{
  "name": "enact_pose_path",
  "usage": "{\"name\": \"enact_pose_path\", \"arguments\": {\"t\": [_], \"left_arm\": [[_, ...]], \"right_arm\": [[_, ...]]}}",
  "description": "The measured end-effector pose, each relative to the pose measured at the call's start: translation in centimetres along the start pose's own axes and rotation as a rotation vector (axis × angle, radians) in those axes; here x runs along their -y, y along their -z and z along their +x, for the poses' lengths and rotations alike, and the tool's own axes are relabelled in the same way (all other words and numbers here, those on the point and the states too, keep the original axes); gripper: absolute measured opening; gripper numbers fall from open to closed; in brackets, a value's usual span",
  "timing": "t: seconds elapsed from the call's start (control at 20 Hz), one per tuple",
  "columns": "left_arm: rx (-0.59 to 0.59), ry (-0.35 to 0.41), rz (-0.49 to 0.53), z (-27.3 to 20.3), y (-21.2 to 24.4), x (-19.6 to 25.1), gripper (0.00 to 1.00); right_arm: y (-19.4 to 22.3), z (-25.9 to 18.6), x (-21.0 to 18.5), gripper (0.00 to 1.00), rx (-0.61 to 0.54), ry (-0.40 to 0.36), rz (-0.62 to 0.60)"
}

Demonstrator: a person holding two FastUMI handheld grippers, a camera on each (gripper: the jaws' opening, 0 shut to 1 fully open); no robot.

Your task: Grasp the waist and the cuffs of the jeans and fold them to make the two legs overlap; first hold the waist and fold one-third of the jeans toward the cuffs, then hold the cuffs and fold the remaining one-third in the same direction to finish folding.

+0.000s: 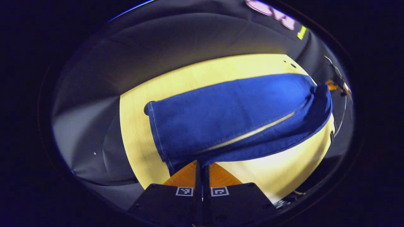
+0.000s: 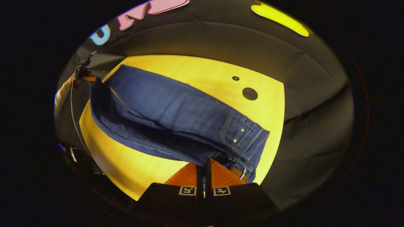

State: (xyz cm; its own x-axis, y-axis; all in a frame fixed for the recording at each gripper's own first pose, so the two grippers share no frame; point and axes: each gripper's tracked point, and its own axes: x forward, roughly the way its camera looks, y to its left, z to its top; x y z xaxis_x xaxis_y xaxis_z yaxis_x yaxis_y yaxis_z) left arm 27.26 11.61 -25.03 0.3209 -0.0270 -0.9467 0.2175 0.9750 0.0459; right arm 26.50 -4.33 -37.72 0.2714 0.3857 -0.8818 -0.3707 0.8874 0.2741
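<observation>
Here, blue jeans (image 1: 233,119) lengthwise on yellow table (image 1: 139,132), legs overlapping

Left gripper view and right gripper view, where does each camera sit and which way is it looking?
Left gripper view: rides the left hand-held gripper at the cuff end, looking along the jeans toward the waist; its orange fingers clamp a cuff.
Right gripper view: rides the right hand-held gripper at the waist, looking toward the cuffs; fingers pinch denim.
Shared: jeans, yellow table, each other's gripper far off.
</observation>
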Motion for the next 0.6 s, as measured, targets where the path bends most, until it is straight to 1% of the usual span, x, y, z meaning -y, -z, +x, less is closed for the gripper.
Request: {"name": "enact_pose_path", "arguments": {"t": [0.1, 0.2, 0.3, 0.35, 0.4, 0.45, 0.5, 0.55, 0.6], "left_arm": [[0.067, -0.021, -0.082, 1.8, -3.4, -1.1, 0.06], [0.127, -0.039, -0.182, 4.0, -5.7, -2.4, 0.05], [0.132, -0.057, -0.274, 5.5, -6.6, -3.9, 0.06], [0.128, -0.050, -0.313, 6.4, -6.9, -4.1, 0.06], [0.131, -0.037, -0.335, 7.0, -7.0, -3.8, 0.06], [0.134, -0.051, -0.349, 7.4, -7.2, -3.8, 0.07], [0.147, -0.071, -0.350, 7.7, -7.5, -4.1, 0.10], [0.194, -0.110, -0.344, 7.9, -8.0, -4.8, 0.14], [0.260, -0.154, -0.338, 7.6, -9.2, -5.6, 0.34]], "right_arm": [[-3.1, 1.5, 1.0, 0.05, 0.048, 0.037, 0.073], [-4.9, 4.0, 2.7, 0.05, 0.079, 0.084, 0.136], [-5.8, 5.9, 3.8, 0.04, 0.094, 0.111, 0.214], [-6.3, 7.3, 4.2, 0.00, 0.106, 0.116, 0.265], [-6.5, 8.7, 4.6, 0.05, 0.107, 0.132, 0.298], [-6.2, 9.6, 4.7, 0.05, 0.092, 0.153, 0.297], [-5.8, 10.7, 5.0, 0.05, 0.078, 0.179, 0.266], [-6.2, 10.7, 5.4, 0.05, 0.087, 0.212, 0.230], [-6.9, 10.4, 5.3, 0.12, 0.124, 0.243, 0.210]]}}
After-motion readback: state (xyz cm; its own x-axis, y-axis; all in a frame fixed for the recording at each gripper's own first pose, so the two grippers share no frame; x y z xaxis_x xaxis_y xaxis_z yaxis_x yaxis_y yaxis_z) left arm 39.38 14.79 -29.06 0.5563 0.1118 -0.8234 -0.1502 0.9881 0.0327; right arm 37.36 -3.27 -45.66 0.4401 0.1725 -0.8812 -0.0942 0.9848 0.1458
